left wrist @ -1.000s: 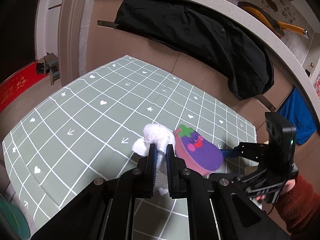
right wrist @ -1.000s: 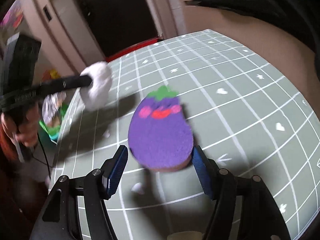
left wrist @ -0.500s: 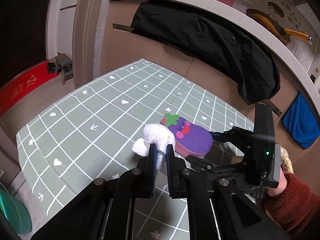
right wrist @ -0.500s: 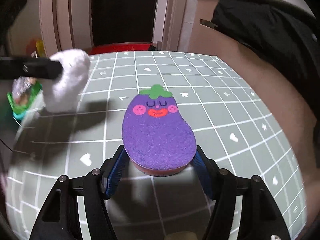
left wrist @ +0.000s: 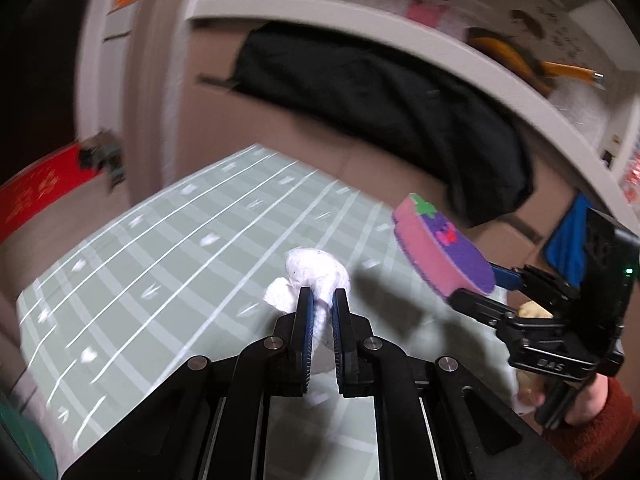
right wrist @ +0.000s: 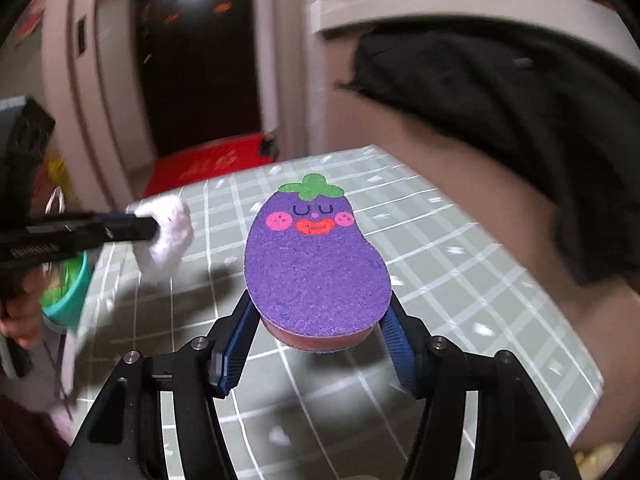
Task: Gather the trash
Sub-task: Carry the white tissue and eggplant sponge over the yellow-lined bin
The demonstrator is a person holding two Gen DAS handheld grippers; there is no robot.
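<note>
My left gripper (left wrist: 320, 300) is shut on a crumpled white tissue (left wrist: 316, 274) and holds it above the green grid-patterned table (left wrist: 180, 240). The tissue (right wrist: 168, 228) and left gripper (right wrist: 154, 228) also show at the left of the right wrist view. My right gripper (right wrist: 320, 316) is shut on a purple eggplant-shaped sponge (right wrist: 314, 256) with a pink underside, lifted off the table (right wrist: 460, 280). In the left wrist view the sponge (left wrist: 444, 250) hangs tilted at the right in the right gripper (left wrist: 480, 288).
A teal bin (right wrist: 70, 292) holding green and shiny trash stands off the table's left edge in the right wrist view. A black garment (left wrist: 380, 116) hangs over the brown bench behind the table. A red mat (right wrist: 208, 164) lies on the floor beyond.
My right gripper has lifted the eggplant sponge off the table and it now hangs tilted in the air. My left gripper still holds the tissue; both views have shifted and blurred.
</note>
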